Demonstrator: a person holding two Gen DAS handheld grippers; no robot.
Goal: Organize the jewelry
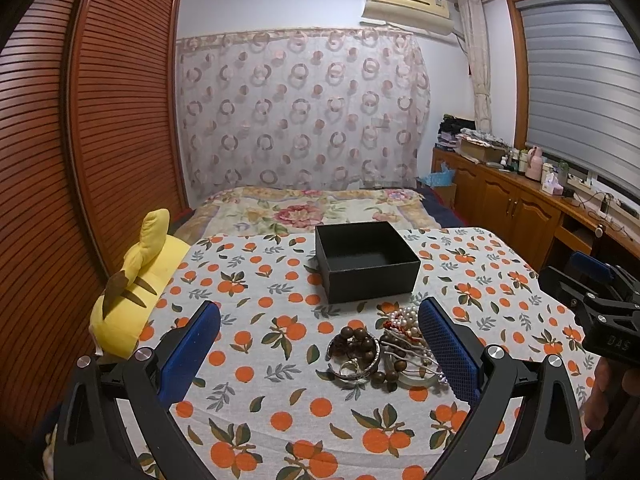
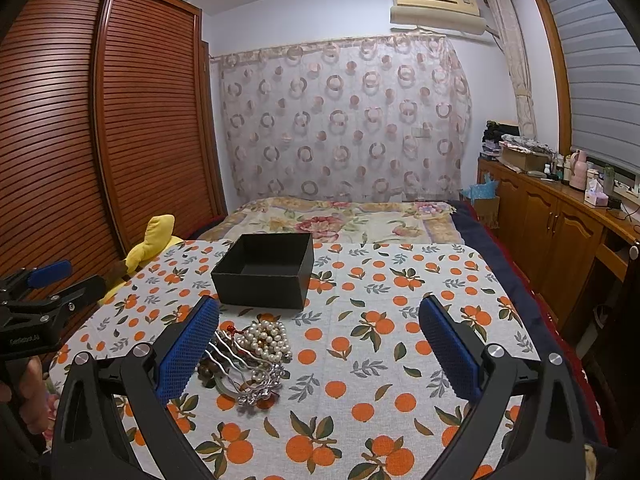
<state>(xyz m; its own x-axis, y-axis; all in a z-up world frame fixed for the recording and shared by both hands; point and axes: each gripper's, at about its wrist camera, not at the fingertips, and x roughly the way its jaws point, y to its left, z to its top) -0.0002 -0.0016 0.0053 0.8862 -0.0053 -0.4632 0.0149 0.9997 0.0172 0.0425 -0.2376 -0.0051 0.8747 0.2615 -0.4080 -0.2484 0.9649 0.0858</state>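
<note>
Both claws gaped, empty — left claw (image 1: 320,344) framed the jewelry (image 1: 384,350); box (image 1: 366,266) just beyond, ready for loading; right claw (image 2: 320,344) alongside.

Black box (image 1: 366,266) on orange-fruit-print white cloth (image 1: 280,420); blue pads (image 2: 188,354).

Both grippers hover level, jaws spread wide: the left gripper (image 1: 320,344) fills its view's lower frame, the right gripper (image 2: 320,344) likewise; a hand (image 2: 28,396) grips at lower left.
</note>
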